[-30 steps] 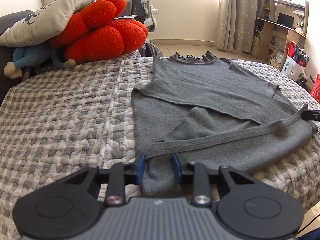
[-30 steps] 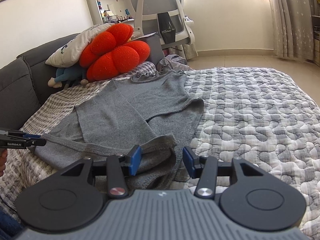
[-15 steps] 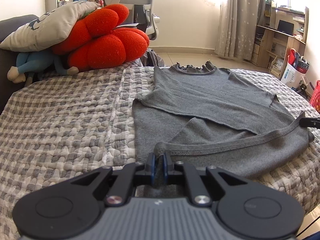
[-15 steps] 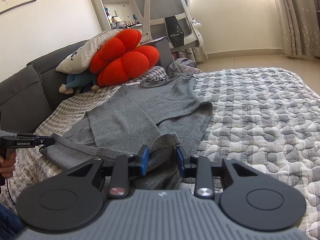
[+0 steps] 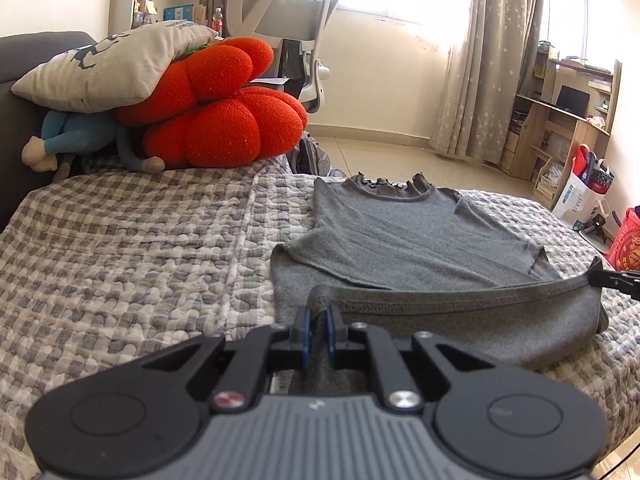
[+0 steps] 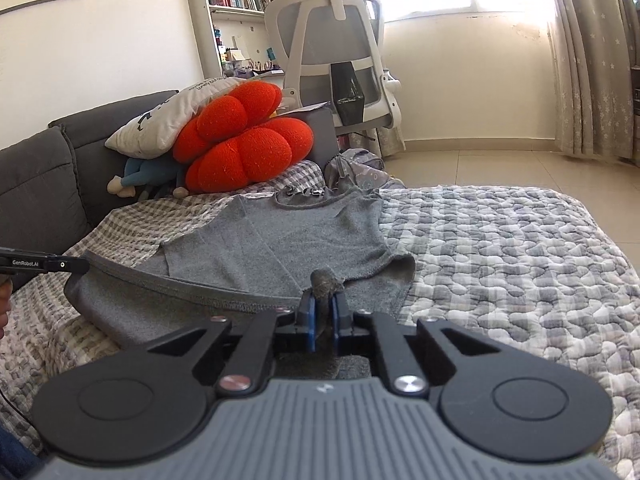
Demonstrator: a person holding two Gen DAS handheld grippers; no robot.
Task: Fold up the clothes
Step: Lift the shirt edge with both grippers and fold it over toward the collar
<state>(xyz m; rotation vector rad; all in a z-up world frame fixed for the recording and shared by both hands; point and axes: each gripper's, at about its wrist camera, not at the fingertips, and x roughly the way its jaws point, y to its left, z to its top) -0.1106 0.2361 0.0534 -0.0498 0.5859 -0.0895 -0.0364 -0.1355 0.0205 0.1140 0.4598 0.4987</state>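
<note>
A grey knit top (image 5: 404, 236) lies on the checked bed quilt (image 5: 132, 240), collar at the far end, sleeves folded across the body. My left gripper (image 5: 318, 314) is shut on the left corner of its bottom hem. My right gripper (image 6: 324, 300) is shut on the right corner of the hem of the top (image 6: 280, 240). The hem (image 5: 460, 306) is lifted and stretched taut between the two grippers, above the quilt. The right gripper's tip also shows at the right edge of the left wrist view (image 5: 616, 280); the left gripper's tip shows in the right wrist view (image 6: 48, 265).
A red cushion (image 5: 216, 120), a printed pillow (image 5: 116, 64) and a blue plush toy (image 5: 76, 140) sit at the head of the bed by a dark sofa back (image 6: 36, 188). A white office chair (image 6: 340, 64) stands beyond the bed. A desk and bags (image 5: 580, 196) are at the right.
Both grippers closed on the hem corners, the left first, then the right. Both then lifted the hem off the quilt and pulled it taut.
</note>
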